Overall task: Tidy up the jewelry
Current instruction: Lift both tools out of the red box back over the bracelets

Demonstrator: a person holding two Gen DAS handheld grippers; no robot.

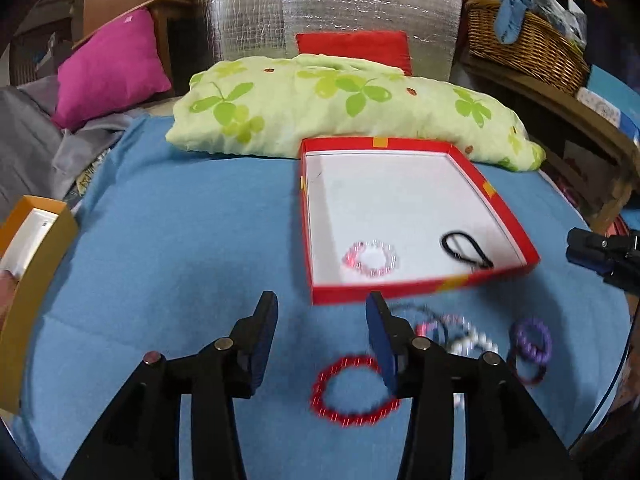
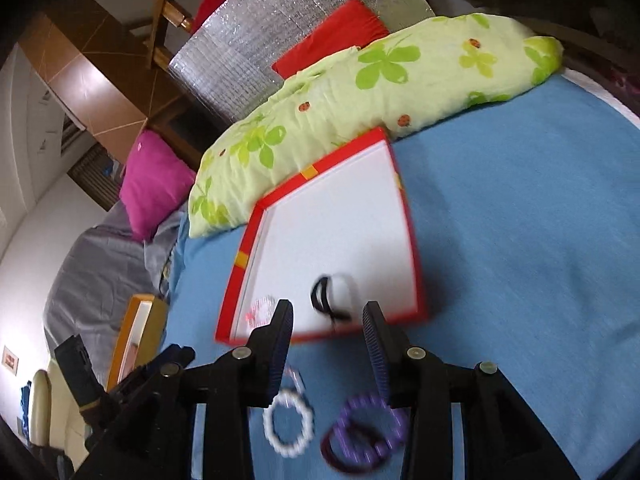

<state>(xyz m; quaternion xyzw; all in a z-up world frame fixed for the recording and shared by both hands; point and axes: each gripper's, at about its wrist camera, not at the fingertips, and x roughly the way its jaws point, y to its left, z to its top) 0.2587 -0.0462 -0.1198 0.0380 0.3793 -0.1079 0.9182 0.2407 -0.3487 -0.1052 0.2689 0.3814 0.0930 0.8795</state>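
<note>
A red box with a white inside (image 1: 400, 184) (image 2: 344, 216) lies on the blue blanket. In it are a pink bead bracelet (image 1: 371, 259) (image 2: 260, 310) and a black hair tie (image 1: 466, 249) (image 2: 326, 298). My left gripper (image 1: 322, 312) is open and empty above a red bead bracelet (image 1: 352, 390). Beside it lie a white bead bracelet (image 1: 470, 340) and a purple bracelet (image 1: 532, 338). My right gripper (image 2: 328, 320) is open and empty, above the white bracelet (image 2: 288, 424) and the purple bracelets (image 2: 368, 432). It also shows in the left wrist view (image 1: 600, 256).
A green flowered pillow (image 1: 340, 108) (image 2: 360, 96) lies behind the box. An orange box (image 1: 32, 264) (image 2: 138, 340) stands at the left. A magenta cushion (image 1: 108, 68), a red cushion (image 1: 356, 48) and a wicker basket (image 1: 524, 48) are further back.
</note>
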